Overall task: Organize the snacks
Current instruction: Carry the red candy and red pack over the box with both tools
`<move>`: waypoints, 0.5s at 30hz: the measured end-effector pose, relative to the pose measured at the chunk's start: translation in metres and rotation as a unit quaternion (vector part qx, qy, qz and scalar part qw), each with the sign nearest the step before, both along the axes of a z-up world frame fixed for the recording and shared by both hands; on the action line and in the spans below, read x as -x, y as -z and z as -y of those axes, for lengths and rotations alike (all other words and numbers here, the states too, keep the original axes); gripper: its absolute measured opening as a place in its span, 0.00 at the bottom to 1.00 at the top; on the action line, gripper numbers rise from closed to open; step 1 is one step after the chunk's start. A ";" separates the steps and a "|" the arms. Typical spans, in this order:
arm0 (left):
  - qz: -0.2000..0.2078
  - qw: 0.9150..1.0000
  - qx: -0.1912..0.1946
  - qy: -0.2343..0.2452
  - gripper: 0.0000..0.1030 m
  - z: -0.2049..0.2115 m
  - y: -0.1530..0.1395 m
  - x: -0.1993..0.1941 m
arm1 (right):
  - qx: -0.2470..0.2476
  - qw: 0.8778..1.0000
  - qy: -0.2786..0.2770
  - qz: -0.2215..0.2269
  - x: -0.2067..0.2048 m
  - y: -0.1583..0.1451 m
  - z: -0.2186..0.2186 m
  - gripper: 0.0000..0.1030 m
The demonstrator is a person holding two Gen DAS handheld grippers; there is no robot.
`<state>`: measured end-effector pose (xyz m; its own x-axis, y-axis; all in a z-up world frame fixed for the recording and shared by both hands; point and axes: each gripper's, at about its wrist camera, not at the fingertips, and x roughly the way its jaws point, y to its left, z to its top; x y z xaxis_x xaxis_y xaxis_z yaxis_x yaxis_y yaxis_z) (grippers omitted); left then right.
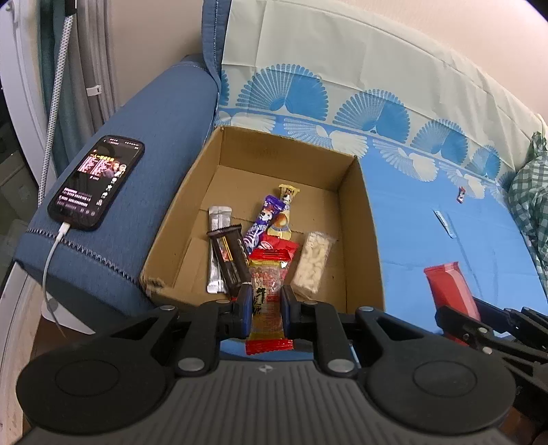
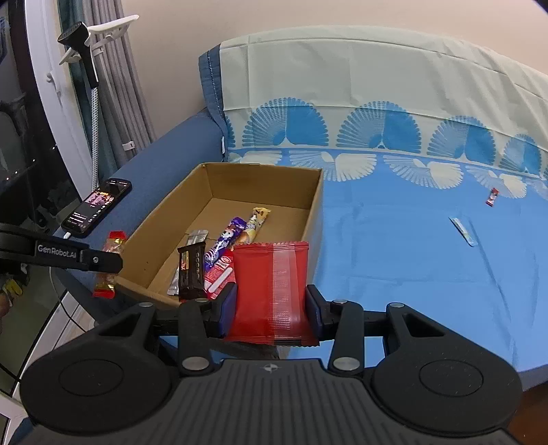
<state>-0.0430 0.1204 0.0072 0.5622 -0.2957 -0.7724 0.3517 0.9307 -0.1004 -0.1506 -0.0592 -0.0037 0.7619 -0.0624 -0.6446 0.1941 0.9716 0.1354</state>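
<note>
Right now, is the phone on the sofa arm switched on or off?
On: the black smartphone on the blue sofa arm shows a lit screen.

A plain cream wall [image 2: 308, 20] filled the upper part of both views, evenly lit and without hard shadow. Below it stood a blue sofa [image 1: 161, 113], its broad armrest [image 1: 113, 205] running from 7 toward 12 o'clock in the left wrist view. A sheet [image 2: 411, 239] covered the seat and backrest: pale green above, bright blue below, with a band of blue and white fan shapes between. At 10 o'clock hung grey curtains [image 2: 113, 68], beside a teal one [image 1: 51, 68]. A white phone-holder clamp [image 2: 99, 37] on a braided stalk rose at 11 o'clock. Green checked cloth [image 1: 531, 191] lay at 3 o'clock.
</note>
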 end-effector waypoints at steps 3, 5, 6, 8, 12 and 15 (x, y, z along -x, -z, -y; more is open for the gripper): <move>-0.001 1.000 -0.003 0.000 0.18 0.002 0.001 -0.012 | -0.001 1.000 -0.009 -0.003 -0.014 0.001 -0.004 0.43; -0.002 1.000 -0.005 0.000 0.18 0.003 0.003 -0.020 | -0.001 1.000 -0.015 -0.005 -0.022 0.002 -0.006 0.43; -0.003 1.000 -0.006 0.000 0.18 0.004 0.003 -0.023 | -0.002 1.000 -0.017 -0.006 -0.027 0.003 -0.007 0.43; -0.006 1.000 -0.010 0.000 0.18 0.006 0.006 -0.032 | -0.003 1.000 -0.021 -0.008 -0.037 0.005 -0.007 0.43; -0.013 1.000 -0.015 0.003 0.18 0.010 0.012 -0.050 | -0.006 1.000 -0.024 -0.014 -0.057 0.009 -0.007 0.43; -0.017 1.000 -0.020 0.007 0.18 0.014 0.017 -0.062 | -0.008 0.999 -0.028 -0.019 -0.072 0.014 -0.007 0.43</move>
<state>0.0195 0.1061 -0.0101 0.5310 -0.2717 -0.8027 0.3613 0.9294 -0.0755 -0.0787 -0.0521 -0.0181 0.7390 -0.0100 -0.6736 0.1453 0.9787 0.1448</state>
